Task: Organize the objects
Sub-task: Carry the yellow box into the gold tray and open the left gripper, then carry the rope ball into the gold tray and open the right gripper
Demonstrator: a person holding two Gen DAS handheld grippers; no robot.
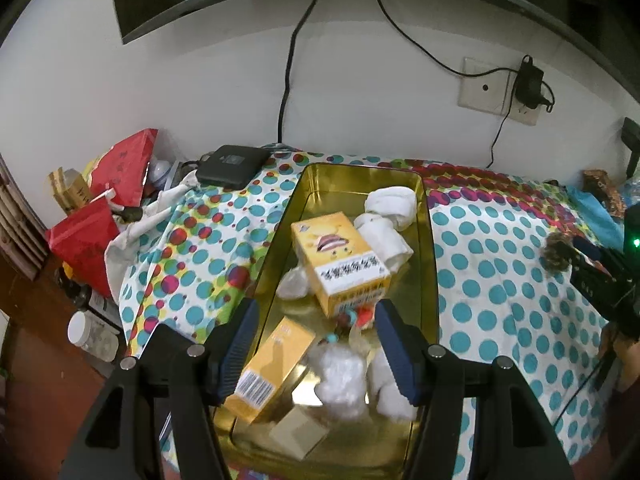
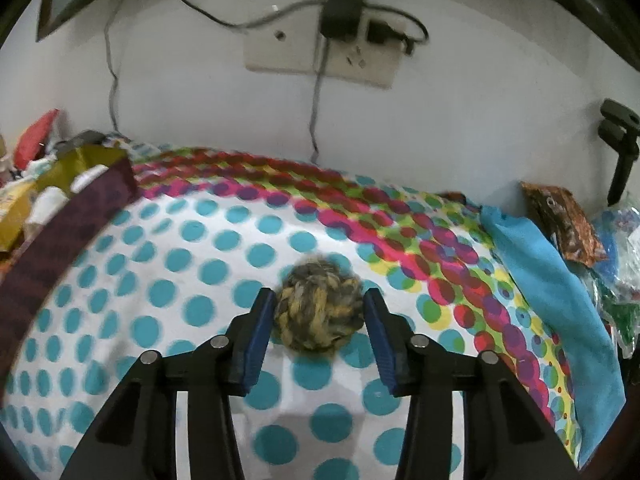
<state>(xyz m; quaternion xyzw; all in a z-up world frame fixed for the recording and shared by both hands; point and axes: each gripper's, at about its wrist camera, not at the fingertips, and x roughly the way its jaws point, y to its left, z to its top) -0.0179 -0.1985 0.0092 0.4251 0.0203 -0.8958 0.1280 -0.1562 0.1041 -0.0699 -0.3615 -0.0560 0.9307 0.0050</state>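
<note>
The surface (image 2: 168, 240), covered by a dotted cloth, carries a gold tin (image 1: 424, 216) on its left side, already crowded with two yellow cartons (image 1: 340, 256), white rolled bundles (image 1: 386, 204) and a clump of clear wrapping (image 1: 340, 376). The rope ball (image 2: 318, 306), the thing to be put away, is found on the bare cloth to the right of the tin and well apart from it.

The right hand-held gripper (image 2: 319, 308) is closed around the ball, both blue pads being seen against its sides; a grip is judged to be made, though only at the widest part of a soft, round body. A slip could be caused there: the knotted rope may compress and roll out of the pads once lifted, and the ball would then run across the cloth toward the blue fabric (image 2: 552, 292) at the far right.

The left hand-held gripper (image 1: 316, 346) is held about half open above the near end of the tin, with nothing gripped. A collision could be caused if both are brought over the tin together. A ball dropped onto the stacked cartons may bounce over the low rim.
</note>
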